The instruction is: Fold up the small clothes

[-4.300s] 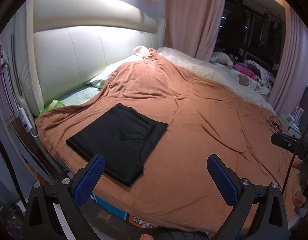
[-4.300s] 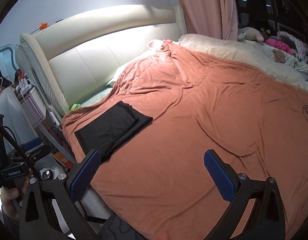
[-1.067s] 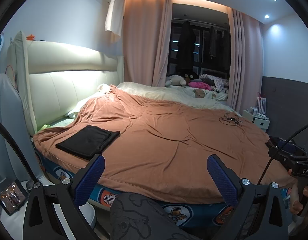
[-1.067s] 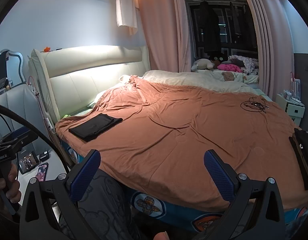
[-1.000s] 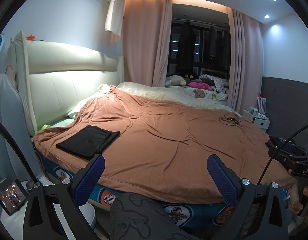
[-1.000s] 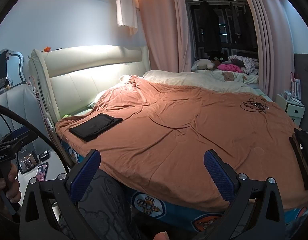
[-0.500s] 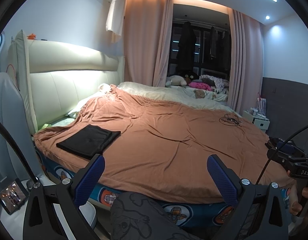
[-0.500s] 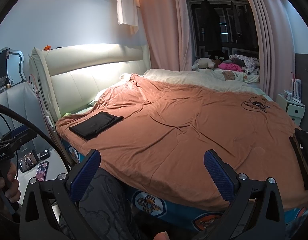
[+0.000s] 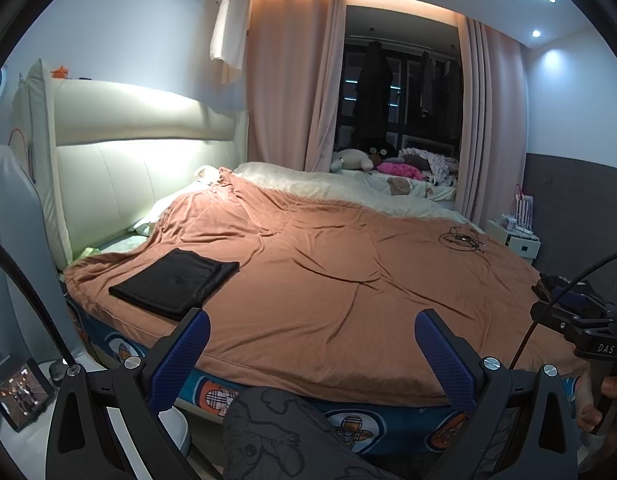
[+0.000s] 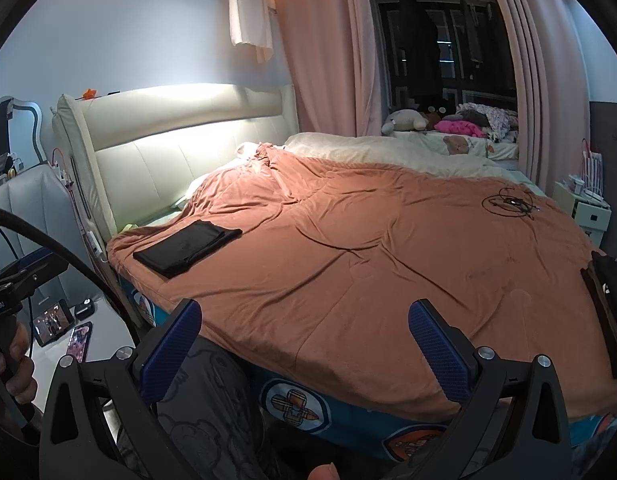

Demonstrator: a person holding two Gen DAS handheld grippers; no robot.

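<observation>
A folded black garment (image 9: 174, 282) lies flat on the orange-brown bedspread (image 9: 348, 276) near the bed's near left corner; it also shows in the right wrist view (image 10: 186, 246). My left gripper (image 9: 310, 354) is open and empty, held back from the bed's near edge, well short of the garment. My right gripper (image 10: 304, 344) is open and empty, also off the bed's near edge. The left handle (image 10: 12, 292) shows at the right wrist view's left edge, the right handle (image 9: 588, 328) at the left wrist view's right.
A cream headboard (image 9: 128, 160) stands at the left. A cable coil (image 9: 462, 239) lies on the far right of the spread. Plush toys and clothes (image 9: 388, 162) sit by the window. Phones (image 10: 66, 330) lie on a side surface. Dark items (image 10: 612, 300) sit at the right edge.
Since 4.3 s ago both grippers have pulled well back from the bed and tilted up, so the garment looks smaller. Over the last second there is only a slight drift.
</observation>
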